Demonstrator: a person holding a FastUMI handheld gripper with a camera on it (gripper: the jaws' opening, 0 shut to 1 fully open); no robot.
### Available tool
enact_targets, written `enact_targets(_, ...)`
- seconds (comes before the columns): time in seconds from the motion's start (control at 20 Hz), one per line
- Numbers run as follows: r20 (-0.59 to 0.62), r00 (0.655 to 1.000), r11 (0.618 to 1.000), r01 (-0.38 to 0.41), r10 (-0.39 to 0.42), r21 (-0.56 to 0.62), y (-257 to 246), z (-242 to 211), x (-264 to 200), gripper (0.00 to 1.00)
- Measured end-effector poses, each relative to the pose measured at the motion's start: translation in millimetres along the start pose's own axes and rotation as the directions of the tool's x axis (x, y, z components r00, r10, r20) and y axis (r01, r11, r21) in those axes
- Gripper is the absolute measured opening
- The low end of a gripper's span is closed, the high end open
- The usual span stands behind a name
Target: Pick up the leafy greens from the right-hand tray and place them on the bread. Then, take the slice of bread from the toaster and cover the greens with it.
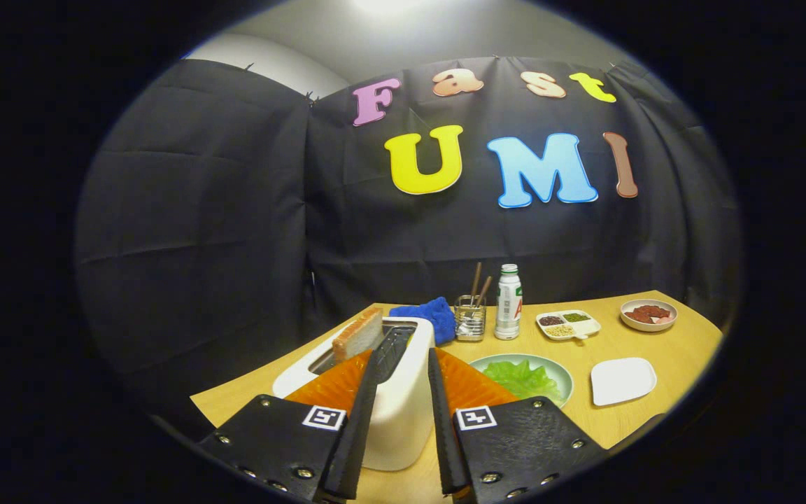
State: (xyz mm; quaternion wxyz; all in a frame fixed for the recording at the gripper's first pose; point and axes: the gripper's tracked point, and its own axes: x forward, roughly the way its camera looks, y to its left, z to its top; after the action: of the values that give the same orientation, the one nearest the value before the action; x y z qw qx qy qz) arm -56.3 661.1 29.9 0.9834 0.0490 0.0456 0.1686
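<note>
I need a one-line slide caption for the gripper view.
Open gripper straddles the white toaster holding a bread slice; leafy greens wait alongside.

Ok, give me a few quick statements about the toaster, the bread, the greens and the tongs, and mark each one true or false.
1. A slice of bread sticks up out of the toaster. True.
2. The tongs are shut on the bread. False: they are open, with the toaster between the fingers and nothing held.
3. The leafy greens lie on a round green plate. True.
4. The white square plate has bread on it. False: nothing lies on it.
5. The bottle lies on its side. False: it stands upright next to the cup of chopsticks.
</note>
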Motion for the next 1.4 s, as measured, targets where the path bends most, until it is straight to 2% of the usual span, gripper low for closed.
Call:
enact_targets(0.35, -0.014, 0.999, 0.999, -0.035, 0.035, -0.015, 38.2, -8.9, 24.1, 0.43)
enact_targets(0.6, -0.002, 1.0, 1.0, 0.001, -0.001, -0.018, 41.4, -4.7, 46.9, 0.43)
enact_targets(0.8, -0.046, 0.999, 0.999, -0.03, 0.029, -0.016, 56.0, -16.6, 64.8, 0.43)
enact_targets(0.95, 0.009, 1.0, 1.0, 0.021, -0.021, -0.019, 51.9, -13.0, 68.1, 0.43)
enact_targets(1.0, 0.024, 0.998, 0.998, 0.058, -0.057, -0.027, 48.4, -11.3, 66.8, 0.38)
enact_targets(1.1, 0.016, 0.997, 0.996, 0.077, -0.077, -0.037, 43.2, -20.3, 77.6, 0.3)
enact_targets(1.2, 0.007, 0.998, 0.998, 0.064, -0.064, -0.024, 47.9, -15.0, 77.9, 0.11)
enact_targets(1.3, 0.005, 0.998, 0.998, 0.065, -0.065, -0.019, 45.8, -16.5, 78.5, 0.11)
enact_targets(1.35, 0.004, 0.998, 0.998, 0.057, -0.057, -0.034, 49.8, -12.4, 78.6, 0.03)
enact_targets(1.4, 0.003, 0.999, 0.998, 0.054, -0.054, -0.038, 48.1, -12.8, 78.1, 0.02)
